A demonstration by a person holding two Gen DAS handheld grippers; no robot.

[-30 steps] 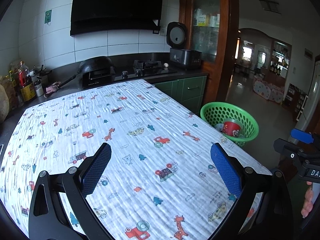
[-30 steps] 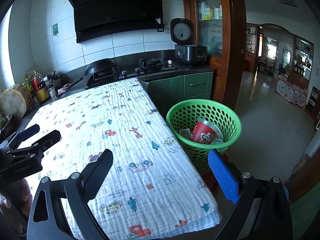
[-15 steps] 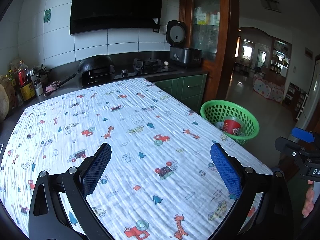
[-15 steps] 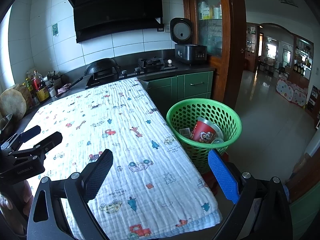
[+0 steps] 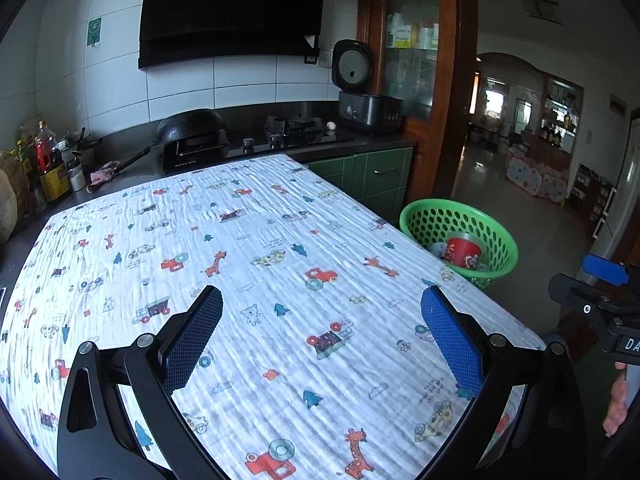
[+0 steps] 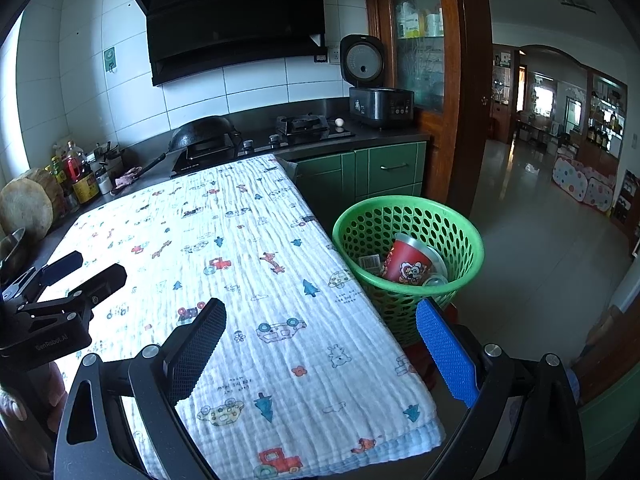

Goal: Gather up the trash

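While both grippers hang above the desk [image 5: 48, 236], each has its fingers spread wide apart with nothing between them. The left gripper [image 5: 320, 344] hovers over the near part of a white cloth [image 5: 256, 240] printed with cars, giraffes and little trees, which covers the desk top. The right gripper [image 6: 320, 344] hovers over the cloth's near right corner, close to the desk edge.

A green basket [image 6: 468, 236] with round holes stands just beside the desk at its right edge, at about 2 o'clock from the right gripper. Inside it lies the trash: a red cup [image 6: 408, 264] tilted on its side, a small wrapper [image 6: 370, 261] to its left, and a clear piece at its lower right that is too small to tell. From the left wrist view the basket [image 5: 428, 216] sits at 2 o'clock, with the red cup [image 5: 462, 250] visible over its rim.

At 12 o'clock, beyond the cloth, a black wok [image 5: 192, 130] rests on the stove, and a rice cooker [image 5: 370, 110] stands with its lid up. Bottles [image 5: 50, 160] crowd the far left at 10 o'clock.
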